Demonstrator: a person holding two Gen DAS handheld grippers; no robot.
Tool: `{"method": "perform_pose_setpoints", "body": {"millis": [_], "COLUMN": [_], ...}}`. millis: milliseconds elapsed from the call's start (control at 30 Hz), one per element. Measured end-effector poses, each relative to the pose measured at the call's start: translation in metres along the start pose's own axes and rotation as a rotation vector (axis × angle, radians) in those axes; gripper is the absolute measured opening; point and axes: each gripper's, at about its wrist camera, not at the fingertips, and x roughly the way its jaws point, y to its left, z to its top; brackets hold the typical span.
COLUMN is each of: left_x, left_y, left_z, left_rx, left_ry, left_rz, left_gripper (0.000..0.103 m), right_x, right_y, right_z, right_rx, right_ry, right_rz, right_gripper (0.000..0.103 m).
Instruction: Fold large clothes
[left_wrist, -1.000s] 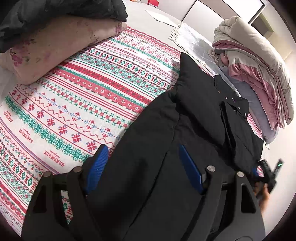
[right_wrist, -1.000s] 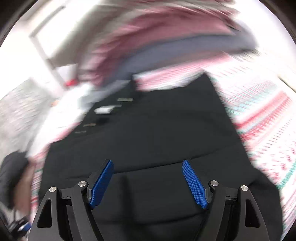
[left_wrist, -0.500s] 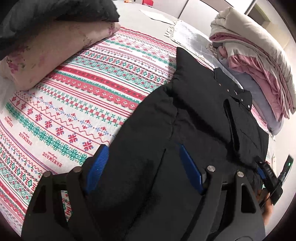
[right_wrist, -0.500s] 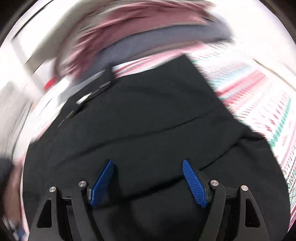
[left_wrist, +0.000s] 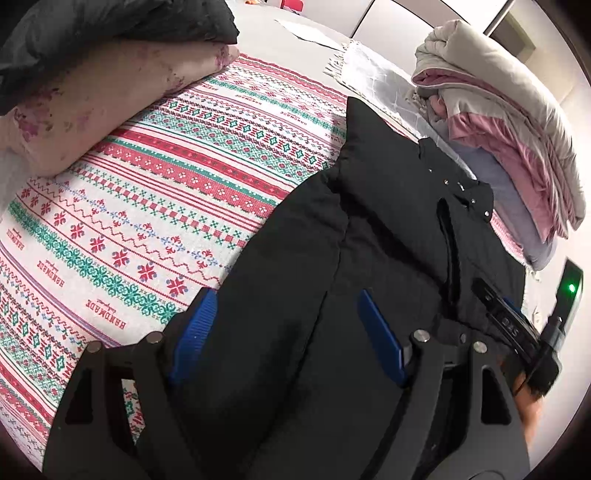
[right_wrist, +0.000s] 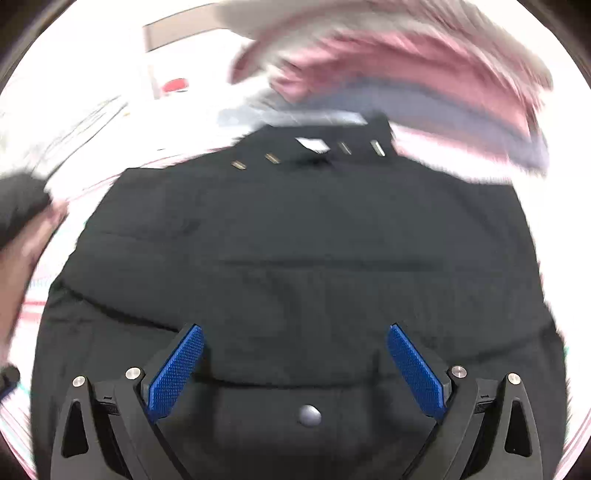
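Note:
A black padded jacket (left_wrist: 388, 229) lies spread on a red, green and white patterned blanket (left_wrist: 166, 192). My left gripper (left_wrist: 285, 293) is at the jacket's near left edge, and a thick fold of the padding fills the gap between its blue pads (left_wrist: 194, 325). In the right wrist view, which is blurred, the jacket (right_wrist: 295, 240) fills the frame with its collar snaps at the far side. My right gripper (right_wrist: 294, 328) hangs over the near hem with its jaws opening. The hem and a snap button (right_wrist: 310, 415) lie between the fingers, and the pads stand off the cloth. The right gripper's body and the hand (left_wrist: 528, 398) holding it show at the left view's right edge.
A stack of folded pink, beige and grey bedding (left_wrist: 509, 122) sits just beyond the jacket's collar. A floral pillow (left_wrist: 92, 110) with a dark garment (left_wrist: 110, 33) on top lies at the far left. A pale fringed cloth (left_wrist: 373, 70) lies behind the blanket.
The right gripper swept sideways over the jacket and rolled, and its jaws spread wider off the hem. In the left view it came in closer at the right edge. The left gripper barely moved.

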Motion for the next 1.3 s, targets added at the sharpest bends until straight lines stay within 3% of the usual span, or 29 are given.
{"method": "perform_pose_setpoints", "body": {"millis": [133, 233, 333, 367, 400, 433, 533, 600, 667, 733, 767, 833, 900, 933, 1033, 1100, 1300], "left_x": [-0.001, 0.0, 0.001, 0.001, 0.001, 0.001, 0.0, 0.0, 0.002, 0.005, 0.006, 0.007, 0.005, 0.005, 0.006, 0.007, 0.0], "left_y": [0.002, 0.005, 0.01, 0.012, 0.014, 0.016, 0.018, 0.018, 0.016, 0.015, 0.016, 0.017, 0.017, 0.016, 0.013, 0.01, -0.002], "left_z": [0.002, 0.004, 0.008, 0.009, 0.01, 0.011, 0.015, 0.017, 0.016, 0.015, 0.014, 0.014, 0.014, 0.014, 0.012, 0.009, -0.005], "left_rx": [-0.012, -0.013, -0.008, -0.014, -0.017, -0.02, -0.04, -0.046, -0.037, -0.029, -0.029, -0.03, -0.025, -0.02, -0.002, 0.007, 0.076], "left_ry": [0.011, 0.019, 0.027, 0.029, 0.032, 0.037, 0.037, 0.035, 0.035, 0.04, 0.043, 0.047, 0.037, 0.033, 0.034, 0.037, 0.044], "left_rz": [-0.023, -0.02, -0.002, 0.007, 0.008, 0.003, -0.012, -0.016, -0.008, 0.009, 0.013, 0.017, 0.02, 0.023, 0.029, 0.03, 0.029], "left_gripper": [0.079, 0.079, 0.079, 0.079, 0.079, 0.079, 0.079, 0.079, 0.079, 0.079, 0.079, 0.079, 0.079, 0.079, 0.079, 0.079, 0.079], "right_x": [0.019, 0.046, 0.083, 0.091, 0.093, 0.084, 0.05, 0.043, 0.059, 0.1, 0.112, 0.095, 0.08, 0.069, 0.016, -0.019, -0.072], "right_y": [0.036, 0.052, 0.057, 0.054, 0.05, 0.04, 0.009, -0.003, -0.003, 0.015, 0.024, 0.026, 0.013, 0.006, -0.026, -0.048, -0.15], "right_z": [0.028, 0.042, 0.055, 0.059, 0.065, 0.066, 0.083, 0.086, 0.084, 0.073, 0.066, 0.061, 0.057, 0.053, 0.027, 0.003, -0.104], "right_rx": [-0.047, -0.044, -0.053, -0.044, -0.009, 0.045, 0.26, 0.346, 0.367, 0.286, 0.22, 0.178, 0.259, 0.293, 0.365, 0.373, 0.528], "right_ry": [0.021, 0.053, 0.133, 0.145, 0.14, 0.113, -0.094, -0.15, -0.116, 0.078, 0.134, 0.053, 0.089, 0.101, 0.046, 0.005, 0.008], "right_rz": [0.044, 0.056, -0.026, -0.035, -0.006, 0.021, 0.153, 0.196, 0.2, 0.186, 0.168, 0.161, 0.281, 0.343, 0.477, 0.479, 0.34], "right_gripper": [0.095, 0.079, 0.044, 0.027, 0.014, 0.009, 0.008, 0.008, 0.009, 0.014, 0.015, 0.019, 0.035, 0.039, 0.055, 0.068, 0.073]}}
